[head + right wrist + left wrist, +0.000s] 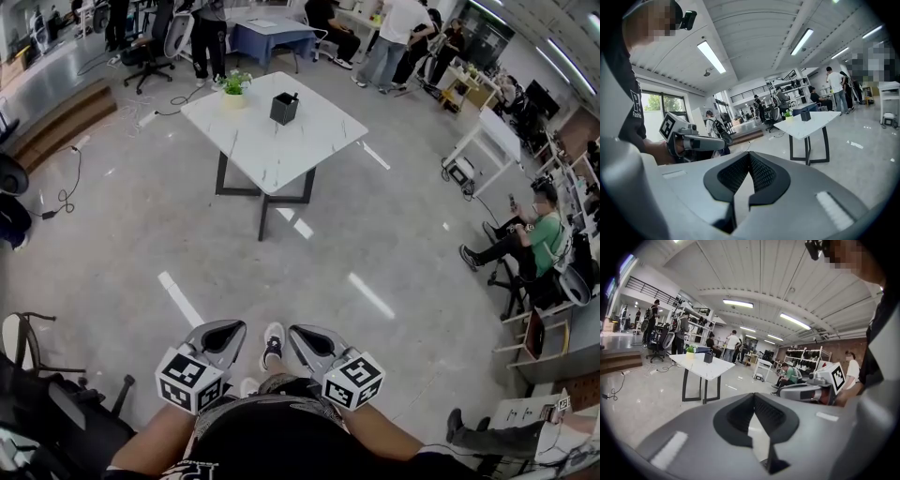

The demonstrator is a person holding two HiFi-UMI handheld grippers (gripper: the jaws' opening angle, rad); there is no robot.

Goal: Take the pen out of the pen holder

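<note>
Two grippers: left gripper [223,330], right gripper [306,336]; jaws together, empty, parked at your waist since nothing is within reach.
Pen holder [284,108]: upper centre, on table [281,155], well apart.

A glossy grey concrete floor [141,216] spreads around a white marble-topped bench on black legs [281,141]. Long fluorescent strip lights [738,303] run under a white ribbed ceiling [759,268]. Metal storage shelves [806,357] stand against a red brick wall [843,345]. Large windows [661,105] show greenery.
</note>
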